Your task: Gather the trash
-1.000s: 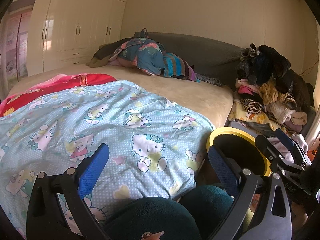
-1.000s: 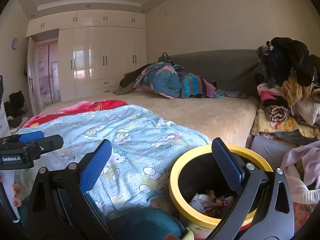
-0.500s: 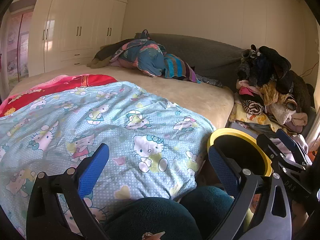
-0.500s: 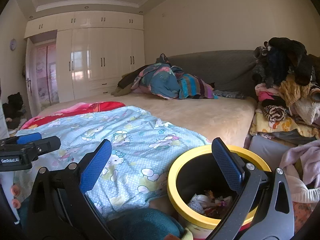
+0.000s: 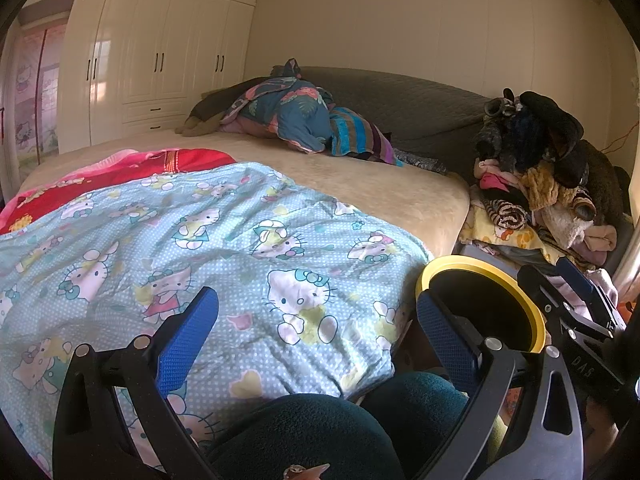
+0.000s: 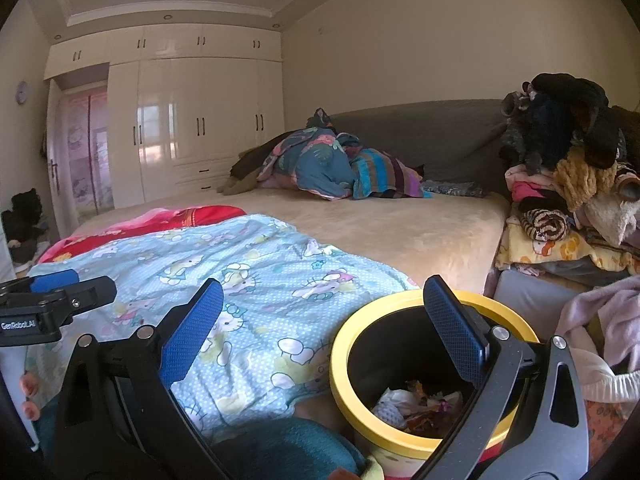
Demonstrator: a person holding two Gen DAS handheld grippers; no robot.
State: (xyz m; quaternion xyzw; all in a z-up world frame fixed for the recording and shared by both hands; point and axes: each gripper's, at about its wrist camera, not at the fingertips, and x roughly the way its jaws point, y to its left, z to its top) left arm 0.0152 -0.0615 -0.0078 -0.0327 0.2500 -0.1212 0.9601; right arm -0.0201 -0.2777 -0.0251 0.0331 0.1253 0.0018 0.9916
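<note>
the bed [image 5: 360, 188] fills most of both views, a light-blue cartoon quilt [image 5: 224, 248] draped over its near edge. beside the bed's near right corner stands a yellow-rimmed bin [image 6: 400, 308] holding crumpled trash [image 6: 416, 404]. the left tool [image 5: 316, 336] and right tool [image 6: 320, 328] both gape wide, holding nothing.

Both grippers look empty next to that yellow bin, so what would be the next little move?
Probably swing away to look for more trash: the right gripper and left gripper are open and empty, the yellow-rimmed bin already holds wrappers, and no litter shows on the bed.
</note>
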